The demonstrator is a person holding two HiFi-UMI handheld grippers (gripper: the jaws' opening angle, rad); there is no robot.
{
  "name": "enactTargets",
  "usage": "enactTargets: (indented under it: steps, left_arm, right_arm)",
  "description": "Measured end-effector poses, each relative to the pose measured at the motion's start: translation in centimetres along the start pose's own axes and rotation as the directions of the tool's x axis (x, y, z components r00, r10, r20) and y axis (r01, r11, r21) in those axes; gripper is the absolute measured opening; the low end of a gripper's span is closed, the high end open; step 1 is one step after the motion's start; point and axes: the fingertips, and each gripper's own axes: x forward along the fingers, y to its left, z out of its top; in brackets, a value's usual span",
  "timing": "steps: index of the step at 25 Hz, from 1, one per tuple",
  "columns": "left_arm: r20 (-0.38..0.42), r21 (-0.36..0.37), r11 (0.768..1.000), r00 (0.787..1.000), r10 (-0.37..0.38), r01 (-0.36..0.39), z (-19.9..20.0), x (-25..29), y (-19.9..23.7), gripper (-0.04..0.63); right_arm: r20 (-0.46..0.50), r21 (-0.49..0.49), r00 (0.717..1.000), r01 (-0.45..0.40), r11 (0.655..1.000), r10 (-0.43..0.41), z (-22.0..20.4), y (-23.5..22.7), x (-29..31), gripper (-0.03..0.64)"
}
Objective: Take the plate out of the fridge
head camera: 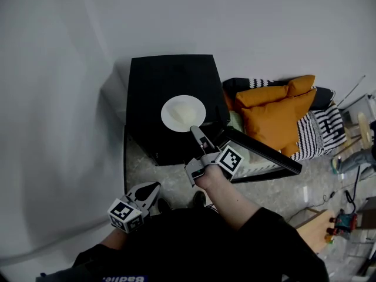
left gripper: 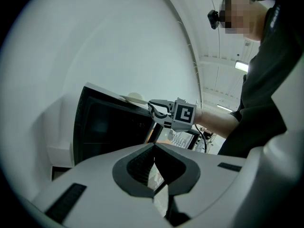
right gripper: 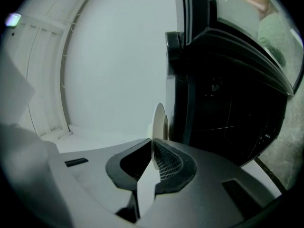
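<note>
A white plate (head camera: 182, 113) lies flat on top of the black mini fridge (head camera: 170, 75). My right gripper (head camera: 194, 130) reaches in from the front and is shut on the plate's near rim. In the right gripper view the plate (right gripper: 160, 120) stands edge-on between the jaws of the right gripper (right gripper: 153, 148), beside the dark fridge (right gripper: 223, 103). The fridge door (head camera: 264, 151) hangs open to the right. My left gripper (head camera: 154, 187) is held low near the body, shut and empty. In the left gripper view the left gripper (left gripper: 154, 148) looks toward the fridge (left gripper: 109, 127), the plate (left gripper: 135, 98) and the right gripper (left gripper: 153, 107).
Orange cushions (head camera: 273, 107) on a striped blanket (head camera: 317, 131) lie right of the fridge, behind the open door. A white wall runs behind and to the left. Small clutter sits on the floor at far right (head camera: 343, 222).
</note>
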Motion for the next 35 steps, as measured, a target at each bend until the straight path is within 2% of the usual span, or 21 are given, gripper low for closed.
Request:
enactTargets:
  steps: [4, 11, 12, 14, 15, 23, 30, 35]
  left_arm:
    - [0.005, -0.002, 1.0, 1.0, -0.007, 0.007, 0.1, 0.0, -0.2, 0.006]
    - [-0.01, 0.036, 0.999, 1.0, -0.03, 0.03, 0.3, 0.4, -0.7, 0.006]
    - [-0.011, 0.039, 0.999, 0.999, -0.033, 0.033, 0.3, 0.5, -0.9, 0.006]
    - [-0.01, 0.043, 0.998, 0.999, -0.035, 0.036, 0.4, 0.6, -0.9, 0.007]
    - [-0.009, 0.044, 0.998, 0.999, -0.036, 0.036, 0.5, 0.6, -0.9, 0.008]
    - [-0.002, 0.058, 0.997, 0.999, -0.046, 0.046, 1.0, 1.1, -1.3, 0.007]
    - [0.001, 0.066, 0.996, 0.998, -0.064, 0.064, 1.5, 1.7, -1.1, 0.008]
    - [-0.015, 0.075, 0.994, 0.997, -0.076, 0.077, 1.3, 2.2, -2.1, 0.006]
  right_arm:
    - [0.017, 0.012, 0.999, 0.033, 0.999, -0.033, 0.1, -0.3, 0.5, 0.017]
    - [0.005, -0.051, 0.997, 0.079, 0.996, -0.079, 0.2, 0.0, 1.9, 0.018]
    - [0.004, -0.046, 0.996, 0.087, 0.995, -0.086, 0.2, -0.1, 1.9, 0.034]
    - [0.0, -0.026, 0.996, 0.087, 0.996, -0.087, 0.2, -0.5, 1.9, 0.122]
    - [-0.001, -0.015, 0.997, 0.08, 0.997, -0.08, 0.3, -0.5, 2.0, 0.14]
    - [-0.026, -0.008, 0.999, 0.029, 1.0, -0.029, 0.0, 0.6, 1.6, 0.228]
    - [-0.08, -0.029, 0.997, 0.012, 1.0, -0.014, -0.6, 0.6, -0.1, 0.239]
    - [-0.077, -0.023, 0.997, 0.017, 1.0, -0.018, 0.2, 0.5, 0.7, 0.24]
